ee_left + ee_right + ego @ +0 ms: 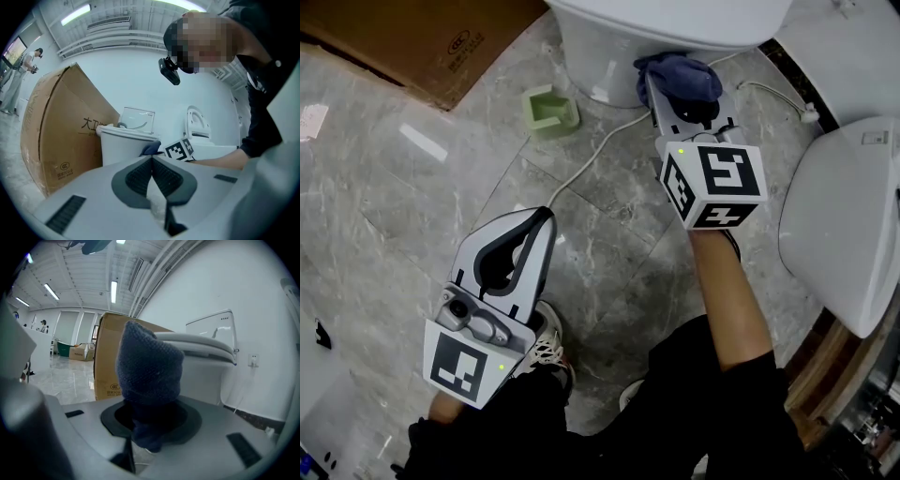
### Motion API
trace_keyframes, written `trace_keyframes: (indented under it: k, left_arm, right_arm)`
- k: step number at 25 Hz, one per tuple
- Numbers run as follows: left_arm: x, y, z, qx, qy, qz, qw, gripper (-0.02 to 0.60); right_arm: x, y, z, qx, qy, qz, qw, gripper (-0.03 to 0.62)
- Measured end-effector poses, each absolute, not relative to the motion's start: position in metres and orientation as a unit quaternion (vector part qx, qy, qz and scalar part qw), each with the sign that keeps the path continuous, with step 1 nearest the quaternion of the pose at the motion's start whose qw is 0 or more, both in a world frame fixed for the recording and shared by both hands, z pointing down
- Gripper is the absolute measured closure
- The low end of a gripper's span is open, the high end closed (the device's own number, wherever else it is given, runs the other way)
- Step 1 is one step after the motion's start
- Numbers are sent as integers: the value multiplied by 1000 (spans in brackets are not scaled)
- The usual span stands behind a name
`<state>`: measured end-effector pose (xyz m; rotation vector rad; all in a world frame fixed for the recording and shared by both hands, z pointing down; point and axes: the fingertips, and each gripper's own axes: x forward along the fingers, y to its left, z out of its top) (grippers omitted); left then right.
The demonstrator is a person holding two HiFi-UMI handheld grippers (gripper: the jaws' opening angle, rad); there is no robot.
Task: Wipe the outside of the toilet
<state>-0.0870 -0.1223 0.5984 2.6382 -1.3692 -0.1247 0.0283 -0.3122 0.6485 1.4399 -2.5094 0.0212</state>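
Observation:
A white toilet stands at the top of the head view, its base on the grey marble floor. My right gripper is shut on a dark blue cloth, held right at the toilet's lower right side. In the right gripper view the blue cloth bulges out of the jaws, with the toilet behind it. My left gripper hangs low at the left, shut and empty, well away from the toilet. Its closed jaws fill the left gripper view, where the toilet shows beyond them.
A brown cardboard box lies at the top left. A small green holder sits on the floor by the toilet base, and a white cord runs across the tiles. A second white toilet stands at the right. My shoes are below.

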Motion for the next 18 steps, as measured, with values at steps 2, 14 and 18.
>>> trace_keyframes:
  k: [2, 14, 18]
  left_arm:
    - [-89, -124, 600, 883, -459, -44, 87, 571]
    - [-98, -133, 620, 881, -458, -44, 111, 571]
    - [-99, -136, 625, 881, -456, -46, 118, 571]
  right_arm:
    - [29, -316, 660, 494, -860, 17, 128, 477]
    - [30, -335, 726, 500, -851, 55, 150, 479]
    - [29, -338, 746, 499, -849, 68, 161, 479]
